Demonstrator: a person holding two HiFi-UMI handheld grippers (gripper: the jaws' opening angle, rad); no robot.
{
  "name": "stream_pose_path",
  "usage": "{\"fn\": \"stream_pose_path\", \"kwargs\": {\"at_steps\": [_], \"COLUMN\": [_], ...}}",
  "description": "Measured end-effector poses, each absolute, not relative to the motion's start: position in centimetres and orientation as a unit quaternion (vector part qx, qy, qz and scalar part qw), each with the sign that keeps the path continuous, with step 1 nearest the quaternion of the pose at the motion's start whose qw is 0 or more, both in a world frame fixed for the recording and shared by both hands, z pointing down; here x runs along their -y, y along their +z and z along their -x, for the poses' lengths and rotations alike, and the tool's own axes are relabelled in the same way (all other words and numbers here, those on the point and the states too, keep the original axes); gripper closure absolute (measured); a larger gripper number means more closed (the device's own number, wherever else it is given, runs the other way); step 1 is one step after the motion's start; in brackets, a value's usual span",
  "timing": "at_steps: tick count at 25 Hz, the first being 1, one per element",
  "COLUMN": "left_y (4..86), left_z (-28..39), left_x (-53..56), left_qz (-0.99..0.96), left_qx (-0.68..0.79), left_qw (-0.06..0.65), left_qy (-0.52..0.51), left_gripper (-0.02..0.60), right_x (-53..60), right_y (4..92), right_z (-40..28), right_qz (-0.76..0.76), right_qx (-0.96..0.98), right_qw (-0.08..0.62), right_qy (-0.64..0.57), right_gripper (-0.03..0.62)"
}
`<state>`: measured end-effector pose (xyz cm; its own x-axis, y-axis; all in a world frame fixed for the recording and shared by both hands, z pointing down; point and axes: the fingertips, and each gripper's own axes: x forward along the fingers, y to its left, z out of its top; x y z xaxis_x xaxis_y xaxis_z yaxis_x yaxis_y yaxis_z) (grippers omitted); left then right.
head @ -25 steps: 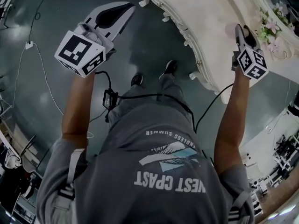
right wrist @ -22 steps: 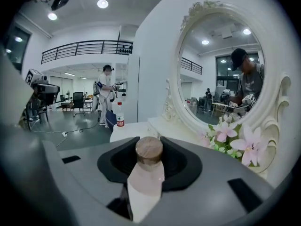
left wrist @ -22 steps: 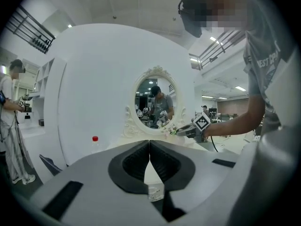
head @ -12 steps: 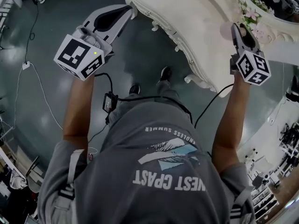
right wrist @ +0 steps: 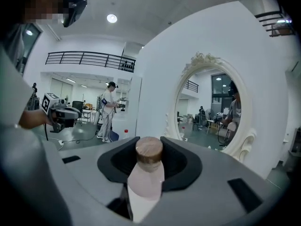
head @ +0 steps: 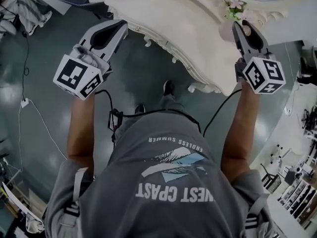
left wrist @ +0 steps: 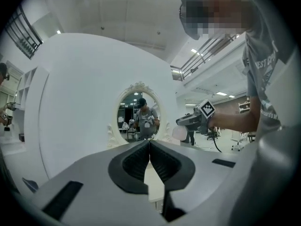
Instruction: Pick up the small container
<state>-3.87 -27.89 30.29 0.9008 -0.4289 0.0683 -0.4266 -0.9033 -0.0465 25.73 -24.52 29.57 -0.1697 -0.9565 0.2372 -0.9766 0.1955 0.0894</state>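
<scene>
The right gripper [right wrist: 149,142] has the container [right wrist: 146,173] in it. It is a small pale pink bottle with a brown cap. The jaws are partly open, just wide enough to fit the bottle. They press on its two sides, and the cap sits up between the jaw tips.

In the head view the right gripper [head: 241,29] is out over the white tabletop [head: 188,29]. The container [head: 227,31] is just beside the flowers [head: 233,4]. In the left gripper view the container [left wrist: 181,133] is up in the air, so I think it is off the tabletop now.

The left gripper [left wrist: 149,142] is closed with nothing in it. In the head view the left gripper [head: 116,26] is off to the side, near the edge of the tabletop and well away from the container.

The pick-up looks almost done. What matters now is not dropping it. The bottle is smooth and round, so it could slip or turn in the jaws. The squeeze should be firm but not harder. The lift should be slow and straight, with no jerks.

The flowers and the curly frame of the mirror [right wrist: 211,107] are close by. The right gripper should move up and back toward the person, so the container does not bump them. The left gripper has no job here and can wait where it is.
</scene>
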Motion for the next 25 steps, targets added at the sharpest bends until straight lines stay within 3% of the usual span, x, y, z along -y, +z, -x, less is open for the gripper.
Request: {"fn": "stream_pose_path", "kwargs": {"at_steps": [25], "left_y": [28.4], "left_z": [2.9], "left_x": [23.4], "left_qz": [0.984], "left_qx": [-0.177], "left_qw": [0.021], "left_qy": [-0.02], "left_gripper": [0.566], "right_x": [13.2], "right_y": [19.7], "right_z": [-23.5], "right_qz": [-0.651], "right_qx": [0.751], "right_qw": [0.104], "right_qy": [-0.033], "right_gripper": [0.442]}}
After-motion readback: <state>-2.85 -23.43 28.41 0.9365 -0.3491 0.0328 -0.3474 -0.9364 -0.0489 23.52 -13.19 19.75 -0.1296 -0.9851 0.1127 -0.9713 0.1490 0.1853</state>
